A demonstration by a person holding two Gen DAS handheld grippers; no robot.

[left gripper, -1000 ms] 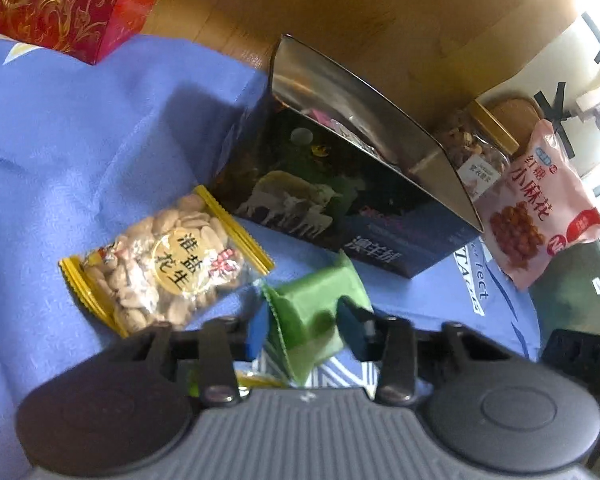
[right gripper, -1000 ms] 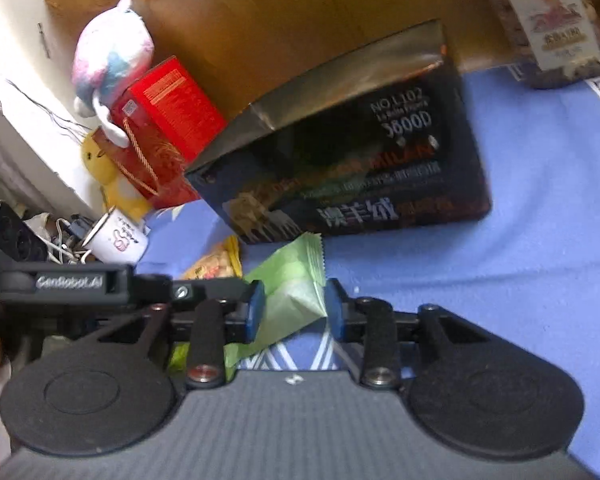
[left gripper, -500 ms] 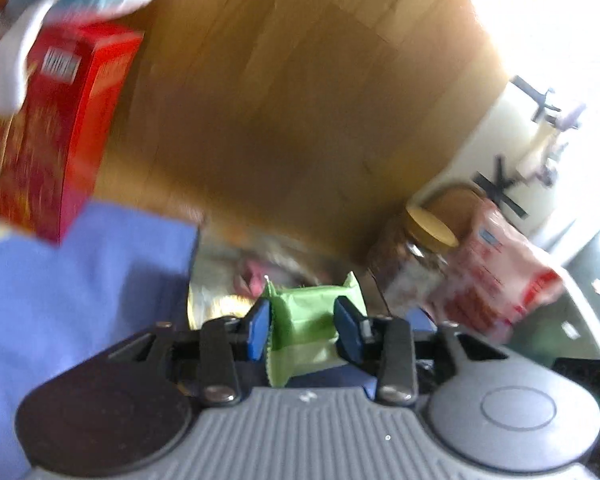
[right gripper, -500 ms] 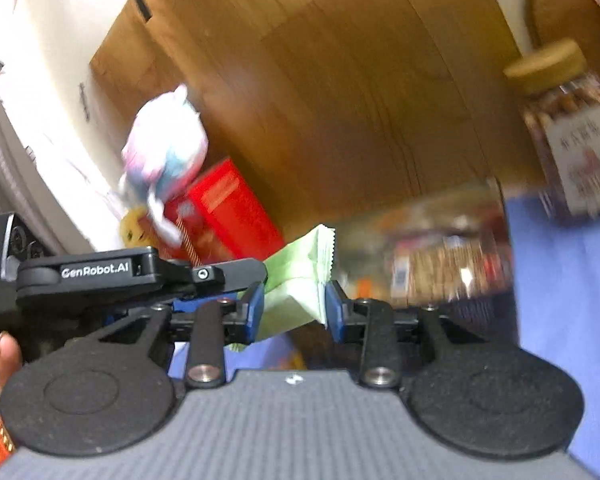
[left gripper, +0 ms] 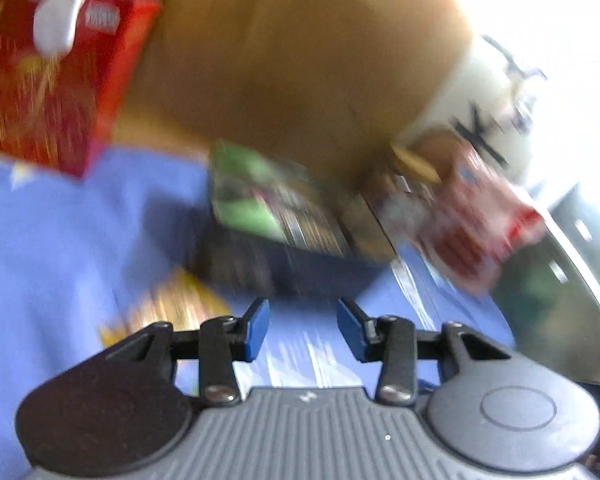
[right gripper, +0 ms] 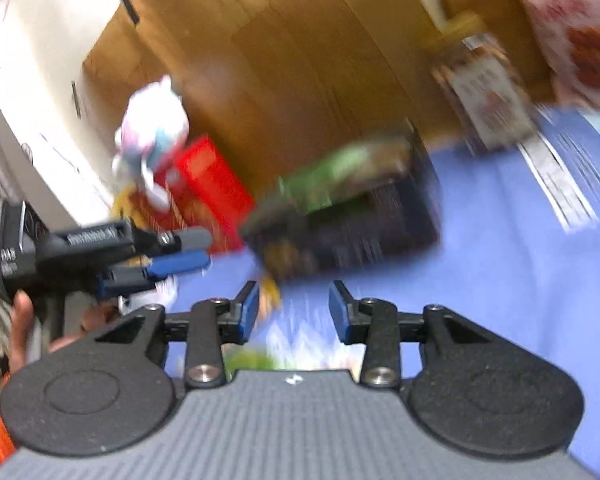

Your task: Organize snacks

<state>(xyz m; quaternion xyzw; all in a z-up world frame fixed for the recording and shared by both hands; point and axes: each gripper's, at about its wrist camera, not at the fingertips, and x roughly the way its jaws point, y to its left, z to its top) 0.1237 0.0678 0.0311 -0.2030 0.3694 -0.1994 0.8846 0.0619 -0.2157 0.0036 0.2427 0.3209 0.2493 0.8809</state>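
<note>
Two green packets (right gripper: 332, 176) are lying in the open dark box (right gripper: 380, 224) on the blue-covered desk (right gripper: 520, 264). Nothing is being held — the left tool (left gripper: 303, 328) is released and the right tool (right gripper: 294, 312) is opening empty. A yellow packet (left gripper: 172, 308) is being left outside.

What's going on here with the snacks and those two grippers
A person is sorting snacks on a blue cloth with a handheld gripper in each hand. A green packet lies in the open dark box. The left gripper has nothing between its fingers, and the right gripper, jaws opening, is empty too. A yellow packet sits on the cloth beside the box. The pictures are blurred.
</note>
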